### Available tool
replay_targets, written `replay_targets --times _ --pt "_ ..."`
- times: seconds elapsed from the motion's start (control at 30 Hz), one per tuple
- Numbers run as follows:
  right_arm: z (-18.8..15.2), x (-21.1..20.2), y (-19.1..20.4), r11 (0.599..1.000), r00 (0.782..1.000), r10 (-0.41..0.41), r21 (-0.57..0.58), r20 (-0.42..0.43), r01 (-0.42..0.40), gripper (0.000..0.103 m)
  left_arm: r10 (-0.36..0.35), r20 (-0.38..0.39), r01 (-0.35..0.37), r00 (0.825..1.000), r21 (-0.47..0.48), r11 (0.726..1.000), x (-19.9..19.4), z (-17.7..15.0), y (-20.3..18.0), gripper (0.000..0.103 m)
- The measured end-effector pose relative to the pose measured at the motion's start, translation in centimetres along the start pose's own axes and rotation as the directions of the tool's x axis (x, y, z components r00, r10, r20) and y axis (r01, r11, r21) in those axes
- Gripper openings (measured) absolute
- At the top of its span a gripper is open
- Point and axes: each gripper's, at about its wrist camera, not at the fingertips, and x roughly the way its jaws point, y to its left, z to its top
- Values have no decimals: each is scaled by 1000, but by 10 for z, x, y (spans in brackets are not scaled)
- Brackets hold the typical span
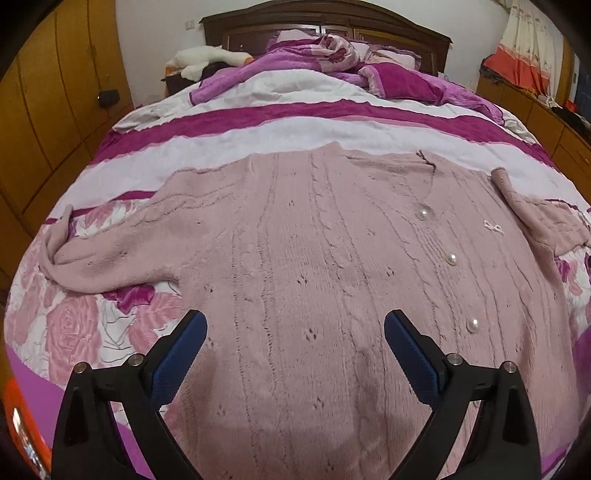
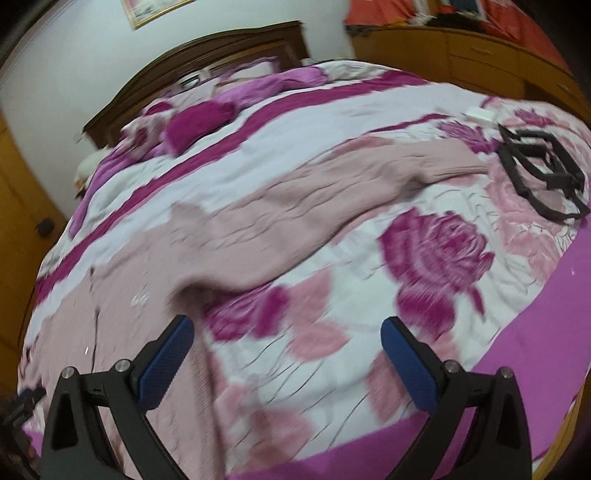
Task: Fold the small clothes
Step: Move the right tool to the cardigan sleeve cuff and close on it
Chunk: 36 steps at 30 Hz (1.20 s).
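Observation:
A pale pink knit cardigan (image 1: 314, 251) with pearl buttons (image 1: 451, 258) lies spread flat, front up, on the bed. Its left sleeve (image 1: 110, 258) stretches out to the left and its right sleeve (image 1: 535, 218) bends at the right. My left gripper (image 1: 295, 325) is open and empty above the cardigan's lower body. The right wrist view is blurred: the cardigan's right sleeve (image 2: 332, 192) runs across the bedspread toward the upper right. My right gripper (image 2: 288, 332) is open and empty above the rose-print bedspread (image 2: 436, 251), just right of the cardigan's side.
The bed has a rumpled pink and magenta quilt (image 1: 332, 59) and a wooden headboard (image 1: 325, 18) at the far end. A white plush toy (image 1: 207, 59) lies beside the pillows. A black plastic frame (image 2: 539, 173) lies on the bedspread at right. Wooden cabinets (image 1: 55, 92) line both sides.

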Motion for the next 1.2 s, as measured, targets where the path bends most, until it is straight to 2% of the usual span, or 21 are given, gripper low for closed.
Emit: replay_targets --times 0.2,0.47,0.77,0.87,0.93,1.03,1.1,1.17,1.2 --pt "36 23 -35 994 999 -40 102 29 36 103 9 -35 -9 999 1 1000 21 -1 -4 79" --pt "70 48 -52 988 996 -70 146 60 60 103 17 -108 -18 994 -9 1000 49 -10 -5 79" --pt "73 75 -59 989 991 -101 114 83 92 103 19 -98 -20 995 -3 1000 56 -17 -5 83" --pt "71 77 -55 989 985 -125 93 119 114 103 12 -94 -13 995 -10 1000 58 -17 -3 85" --pt "70 73 -54 990 982 -109 110 152 93 102 9 -91 -10 996 -13 1000 58 -17 -2 85" --pt "72 70 -55 990 980 -62 137 187 36 93 12 -86 -13 996 -10 1000 59 -17 -3 85" --pt "76 70 -55 989 980 -55 148 189 27 87 14 -85 -15 996 -9 1000 60 -17 -3 86" --pt "79 72 -55 987 981 -70 153 182 42 76 13 -84 -14 996 -9 1000 60 -18 -3 86" --pt "79 72 -56 986 981 -74 158 179 45 65 13 -85 -14 996 -10 1000 60 -17 -3 86"
